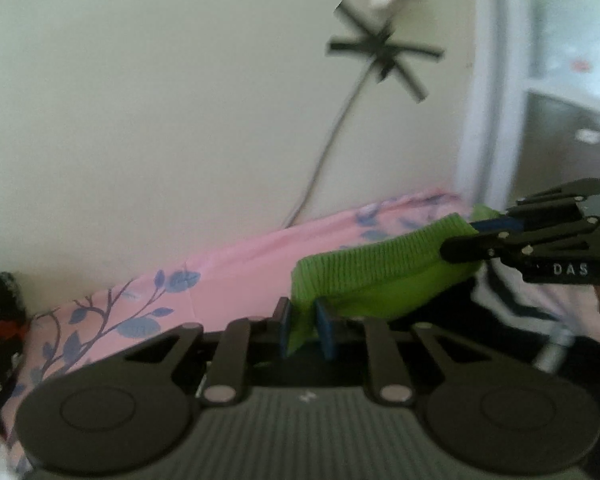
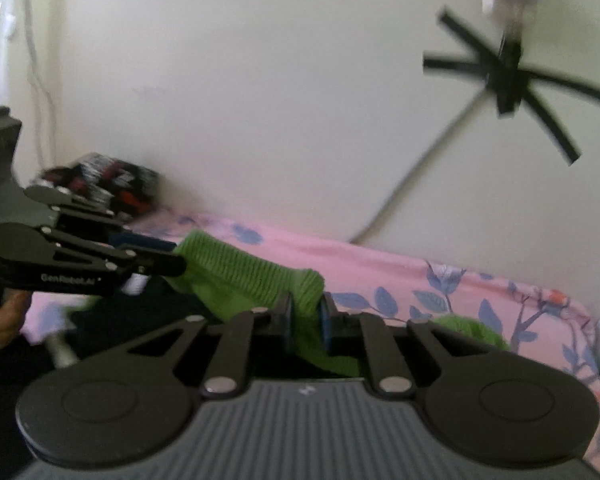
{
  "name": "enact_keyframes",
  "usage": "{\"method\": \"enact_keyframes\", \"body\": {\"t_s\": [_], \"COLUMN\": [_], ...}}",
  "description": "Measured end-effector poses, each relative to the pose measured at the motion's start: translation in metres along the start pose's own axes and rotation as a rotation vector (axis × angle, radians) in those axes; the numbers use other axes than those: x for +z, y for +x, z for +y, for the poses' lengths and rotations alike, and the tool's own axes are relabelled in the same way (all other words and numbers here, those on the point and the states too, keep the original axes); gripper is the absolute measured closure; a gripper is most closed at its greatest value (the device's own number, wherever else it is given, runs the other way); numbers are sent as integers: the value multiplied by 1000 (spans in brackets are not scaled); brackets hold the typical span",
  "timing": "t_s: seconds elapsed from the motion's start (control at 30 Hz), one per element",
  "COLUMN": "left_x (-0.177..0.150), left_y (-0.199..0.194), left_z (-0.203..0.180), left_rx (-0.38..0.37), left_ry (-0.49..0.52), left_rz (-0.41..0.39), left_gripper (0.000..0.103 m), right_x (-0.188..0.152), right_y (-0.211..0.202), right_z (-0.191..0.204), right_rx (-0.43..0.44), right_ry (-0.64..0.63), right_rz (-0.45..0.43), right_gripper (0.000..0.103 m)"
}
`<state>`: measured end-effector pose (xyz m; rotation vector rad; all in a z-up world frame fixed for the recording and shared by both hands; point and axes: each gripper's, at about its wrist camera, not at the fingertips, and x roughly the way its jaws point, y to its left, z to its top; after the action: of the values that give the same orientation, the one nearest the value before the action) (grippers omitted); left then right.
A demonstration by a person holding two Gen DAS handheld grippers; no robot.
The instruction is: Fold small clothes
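Setting: a cream wall [image 1: 160, 100] with strips of black tape [image 1: 384, 50] crossed over a cable, and below it a bed under a pink sheet [image 1: 228, 272] printed with blue leaves.

Item: one small green knit garment [image 1: 364, 276], ribbed along one band. It is off the sheet, stretched in the air between my two tongs.

Left tongs [image 1: 305, 330]: nearly shut, blue pads pinching one end of the ribbed band. Right tongs [image 2: 305, 322]: likewise nearly shut on the other end of the green knit.

Handling, as I judge it: very light, soft, limp, somewhat stretchy. It sags between the grips and will not keep a crease unless laid flat. Nothing fragile. The ribbed band is thicker and grippier than the smooth body, so I would take hold there, at the corners, with a shallow pinch through both layers. Too much tension would distort the rib.

View notes: the left wrist camera shows a white frame [image 1: 476, 120] off to the right and the right tongs side-on. Only the right wrist camera shows a dark patterned bundle [image 2: 104, 184] by the wall, a second green tuft [image 2: 472, 330] on the sheet, and a hand [image 2: 2, 322] below the left tongs.
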<state>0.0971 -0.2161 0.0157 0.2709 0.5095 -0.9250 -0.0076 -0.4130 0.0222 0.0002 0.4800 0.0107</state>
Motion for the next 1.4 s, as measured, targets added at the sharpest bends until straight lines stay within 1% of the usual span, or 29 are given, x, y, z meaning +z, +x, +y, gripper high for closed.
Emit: {"method": "enact_keyframes", "body": {"t_s": [0.1, 0.17, 0.27, 0.37, 0.47, 0.57, 0.6, 0.63, 0.67, 0.7, 0.77, 0.83, 0.87, 0.93, 0.97, 1.0, 1.03, 1.07, 1.1, 1.13, 1.17, 1.2, 1.23, 1.27, 1.3, 1.33, 1.37, 1.4], "left_x": [-18, -34, -63, -93, -120, -137, -141, -142, -144, -143, -136, -129, -125, -117, -114, -111, -110, -109, -107, -106, -108, -111, -115, -119, -119, -119, -117, -115], "left_y": [-49, -75, -108, -130, -142, -140, -140, -141, -149, -154, -169, -181, -182, -173, -164, -155, -145, -134, -124, -115, -110, -106, -105, -103, -102, -103, -103, -106], "left_z": [-20, -32, -48, -62, -74, -79, -79, -76, -72, -65, -44, -15, 0, 27, 38, 46, 51, 53, 49, 45, 40, 36, 33, 33, 35, 36, 36, 34], "left_rx": [-30, -51, -89, -135, -166, -158, -149, -151, -161, -168, -147, -85, -54, 2, 12, 9, -1, -14, -16, 5, 51, 85, 102, 105, 106, 110, 113, 116], "left_ry": [18, 24, 9, -25, -45, -36, -40, -49, -64, -84, -150, -249, -305, -412, -461, -499, -530, -544, -538, -516, -482, -443, -419, -411, -411, -409, -400, -387], "left_rz": [-44, -56, -55, -30, -5, 40, 59, 74, 78, 75, 36, -13, -19, 9, 32, 51, 70, 92, 118, 147, 169, 184, 192, 193, 193, 199, 205, 205], "left_gripper": [89, 89, 89, 89, 88, 85, 85, 85, 80, 74, 30, 10, 9, 11, 15, 19, 30, 50, 63, 87, 92, 92, 92, 90, 88, 85, 83, 82], "right_x": [-15, -30, -60, -92, -121, -144, -150, -154, -156, -155, -150, -143, -139, -134, -134, -136, -139, -141, -145, -148, -150, -151, -155, -163, -169, -172, -170, -165], "right_y": [-50, -78, -119, -148, -163, -161, -156, -155, -157, -162, -177, -194, -199, -200, -196, -188, -179, -169, -162, -162, -167, -172, -176, -176, -174, -171, -172, -174], "right_z": [20, 34, 63, 86, 99, 105, 106, 107, 107, 104, 94, 79, 70, 47, 36, 25, 17, 13, 14, 19, 25, 28, 27, 20, 11, 6, 5, 3], "right_rx": [11, 13, 0, -27, -46, -84, -91, -75, -58, -34, -1, -17, -44, -144, -182, -201, -206, -198, -205, -210, -232, -256, -266, -250, -233, -215, -207, -201], "right_ry": [-4, -7, -32, -37, 16, 51, 51, 52, 50, 61, 108, 177, 217, 318, 366, 415, 455, 488, 506, 499, 474, 461, 481, 540, 587, 614, 625, 627], "right_rz": [-42, -51, -52, -45, -31, 10, 36, 55, 54, 50, 6, -63, -95, -136, -138, -128, -99, -56, -26, -28, -44, -48, -50, -35, -16, -15, -14, -14], "right_gripper": [98, 99, 100, 100, 100, 99, 92, 86, 63, 51, 51, 51, 51, 49, 49, 56, 60, 84, 92, 93, 95, 96, 97, 100, 101, 101, 99, 93]}}
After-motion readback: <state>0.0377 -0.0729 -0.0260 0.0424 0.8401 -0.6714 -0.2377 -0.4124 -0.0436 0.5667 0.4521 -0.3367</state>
